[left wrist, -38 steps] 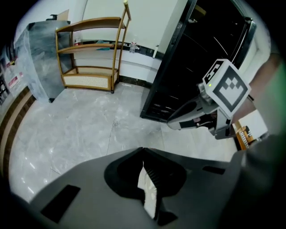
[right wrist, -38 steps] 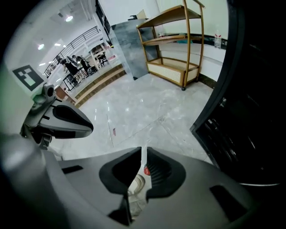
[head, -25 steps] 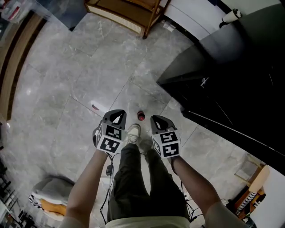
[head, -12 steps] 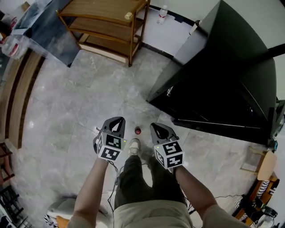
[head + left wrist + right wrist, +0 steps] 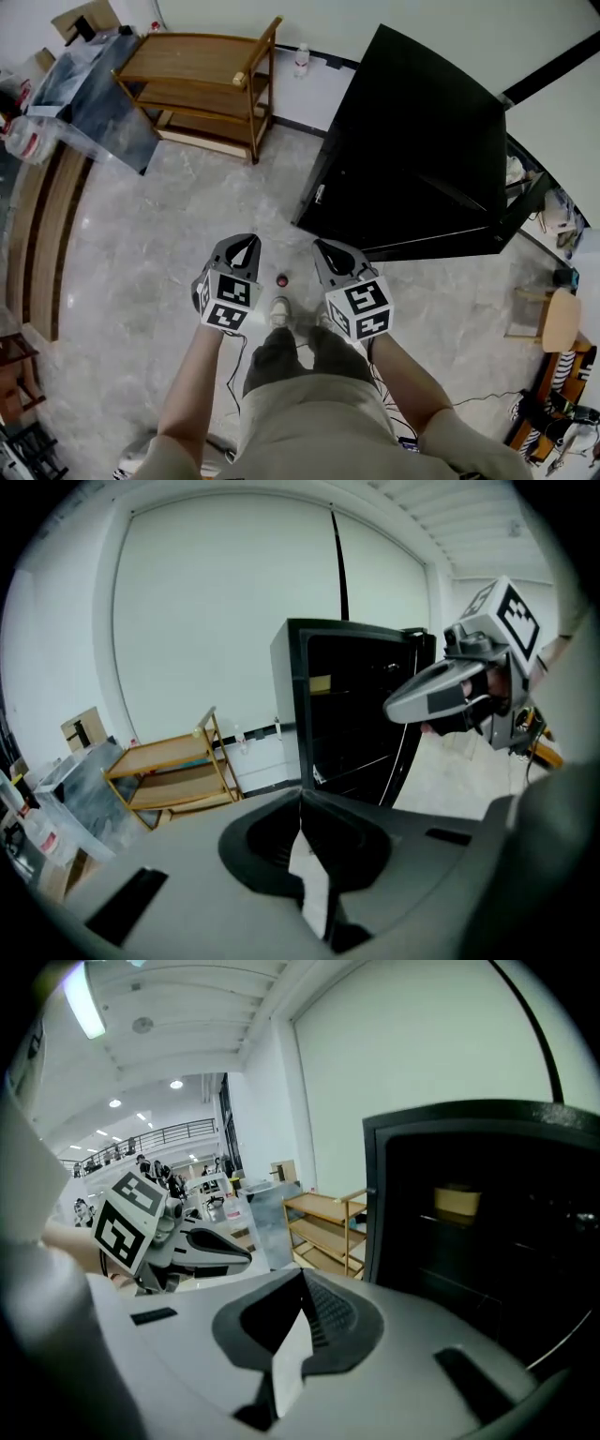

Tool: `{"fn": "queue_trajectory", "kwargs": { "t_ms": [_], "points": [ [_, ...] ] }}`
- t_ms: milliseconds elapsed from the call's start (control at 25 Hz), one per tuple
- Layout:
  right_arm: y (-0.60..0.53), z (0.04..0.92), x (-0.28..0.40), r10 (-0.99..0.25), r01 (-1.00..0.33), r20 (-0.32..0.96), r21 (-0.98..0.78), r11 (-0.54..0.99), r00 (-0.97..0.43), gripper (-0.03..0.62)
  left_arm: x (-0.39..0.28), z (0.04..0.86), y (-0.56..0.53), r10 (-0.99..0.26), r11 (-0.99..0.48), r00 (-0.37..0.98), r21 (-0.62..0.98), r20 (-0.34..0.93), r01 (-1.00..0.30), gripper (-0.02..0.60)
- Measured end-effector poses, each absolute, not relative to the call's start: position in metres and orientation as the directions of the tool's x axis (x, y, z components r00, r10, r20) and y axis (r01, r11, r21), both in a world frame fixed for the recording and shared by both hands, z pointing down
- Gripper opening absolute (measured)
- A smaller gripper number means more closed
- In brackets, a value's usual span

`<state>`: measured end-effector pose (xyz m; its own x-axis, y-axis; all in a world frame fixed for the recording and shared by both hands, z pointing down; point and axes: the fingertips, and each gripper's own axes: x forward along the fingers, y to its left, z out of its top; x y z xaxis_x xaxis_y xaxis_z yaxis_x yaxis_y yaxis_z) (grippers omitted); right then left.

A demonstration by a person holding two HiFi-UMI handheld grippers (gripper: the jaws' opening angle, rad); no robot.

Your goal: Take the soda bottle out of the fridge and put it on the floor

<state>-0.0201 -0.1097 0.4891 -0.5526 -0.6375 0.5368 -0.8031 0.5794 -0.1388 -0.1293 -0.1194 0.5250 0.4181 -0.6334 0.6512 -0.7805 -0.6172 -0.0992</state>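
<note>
The soda bottle (image 5: 282, 279) stands on the grey tiled floor and shows from above as a small red cap just ahead of the person's shoe. It lies between my two grippers and far below them. My left gripper (image 5: 246, 242) is shut and holds nothing; its jaws meet at a point (image 5: 302, 794). My right gripper (image 5: 323, 248) is likewise shut and empty (image 5: 302, 1279). The black fridge (image 5: 412, 141) stands ahead to the right, with a yellowish item (image 5: 457, 1202) showing in its dark front.
A wooden shelf rack (image 5: 206, 89) stands by the far wall, with a clear bottle (image 5: 302, 58) on the floor beside it. A long wooden bench (image 5: 42, 234) runs along the left. A wooden chair (image 5: 553, 319) and cables sit at the right. The person's legs are below the grippers.
The view and both grippers have risen well above the floor. The bottle has stayed on the floor and looks smaller. More of the fridge and the shelf rack have come into view.
</note>
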Motion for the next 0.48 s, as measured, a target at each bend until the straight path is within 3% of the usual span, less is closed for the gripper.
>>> {"fn": "queue_trajectory", "kwargs": {
  "t_ms": [240, 480],
  "points": [
    [-0.096, 0.426, 0.003, -0.684, -0.820, 0.477, -0.160, 0.550, -0.552, -0.003, -0.117, 0.449, -0.123, -0.726, -0.572, 0.422, -0.137, 0.543, -0.808, 0.008],
    [-0.092, 0.371, 0.035, -0.749, -0.842, 0.427, -0.058, 0.536, -0.507, -0.003, -0.089, 0.383, -0.104, -0.746, -0.590, 0.478, -0.126, 0.463, -0.798, 0.008]
  ]
}}
